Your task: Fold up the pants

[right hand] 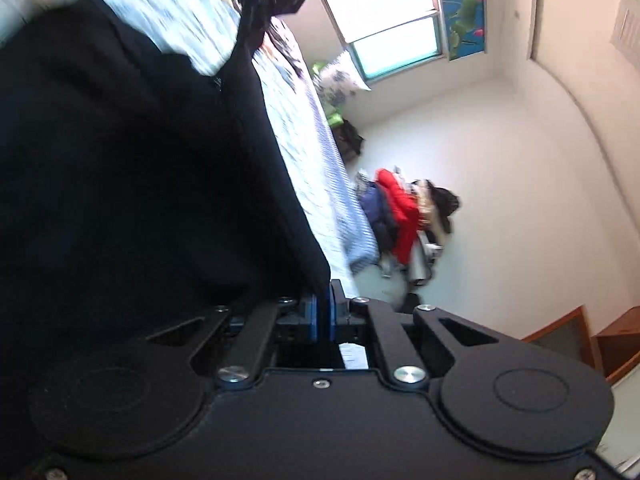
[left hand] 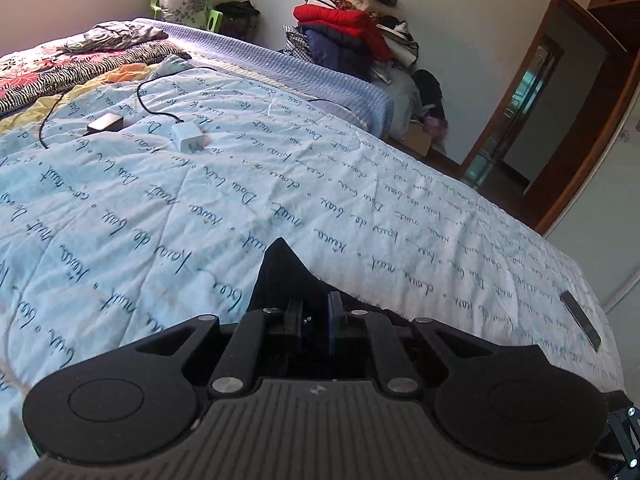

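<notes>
Here the left gripper (left hand: 316,312) is clenched on a peak of the black pants (left hand: 280,276), raised just above the lettered quilt (left hand: 160,200). To its left lie a dark adapter (left hand: 106,123) and a white charger (left hand: 188,138) with a black cable (left hand: 144,96); a sweeping hem might snag them. Further right, the right gripper (right hand: 322,312) pinches only the pants' edge (right hand: 120,160), so this thin hold may slip and spoil the fold.
</notes>
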`<action>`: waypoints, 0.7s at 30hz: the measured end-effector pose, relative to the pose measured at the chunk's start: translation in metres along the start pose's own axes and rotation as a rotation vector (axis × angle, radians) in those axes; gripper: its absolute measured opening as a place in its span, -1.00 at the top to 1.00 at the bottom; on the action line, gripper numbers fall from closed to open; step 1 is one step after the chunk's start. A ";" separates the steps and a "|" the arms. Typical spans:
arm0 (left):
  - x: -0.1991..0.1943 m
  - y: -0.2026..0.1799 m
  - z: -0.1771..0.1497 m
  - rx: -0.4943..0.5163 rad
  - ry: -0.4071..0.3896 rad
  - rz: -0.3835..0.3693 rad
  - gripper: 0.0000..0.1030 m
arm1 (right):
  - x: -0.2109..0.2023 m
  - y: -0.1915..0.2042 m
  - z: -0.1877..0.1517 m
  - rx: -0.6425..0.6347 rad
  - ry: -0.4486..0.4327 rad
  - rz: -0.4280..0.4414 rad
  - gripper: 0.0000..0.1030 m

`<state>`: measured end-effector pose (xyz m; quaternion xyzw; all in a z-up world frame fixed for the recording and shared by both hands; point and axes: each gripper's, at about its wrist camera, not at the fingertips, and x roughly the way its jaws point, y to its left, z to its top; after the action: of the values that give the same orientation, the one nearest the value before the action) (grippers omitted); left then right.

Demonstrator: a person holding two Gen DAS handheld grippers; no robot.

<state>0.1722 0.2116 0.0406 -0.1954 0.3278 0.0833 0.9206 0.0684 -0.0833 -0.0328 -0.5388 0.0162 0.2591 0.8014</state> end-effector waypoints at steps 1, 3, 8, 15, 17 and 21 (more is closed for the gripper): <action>-0.010 0.004 -0.010 0.002 -0.002 -0.003 0.76 | -0.012 0.004 0.002 0.023 0.000 0.044 0.94; -0.025 0.012 -0.029 0.008 0.009 0.005 0.76 | -0.034 0.014 0.007 0.054 -0.002 0.124 0.94; -0.040 0.038 -0.073 -0.042 0.084 0.051 0.76 | -0.066 0.043 0.016 0.062 -0.007 0.268 0.93; -0.043 0.062 -0.096 -0.121 0.152 0.065 0.76 | -0.061 0.061 0.008 0.088 0.023 0.300 0.93; -0.047 0.052 -0.097 -0.054 0.123 0.089 0.74 | -0.061 0.063 0.009 0.084 0.030 0.299 0.93; -0.043 0.038 -0.098 0.031 0.125 0.167 0.47 | -0.072 0.077 0.005 0.129 0.041 0.308 0.88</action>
<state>0.0724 0.2047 -0.0127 -0.1577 0.4012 0.1424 0.8910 -0.0287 -0.0857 -0.0749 -0.4825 0.1315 0.3663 0.7847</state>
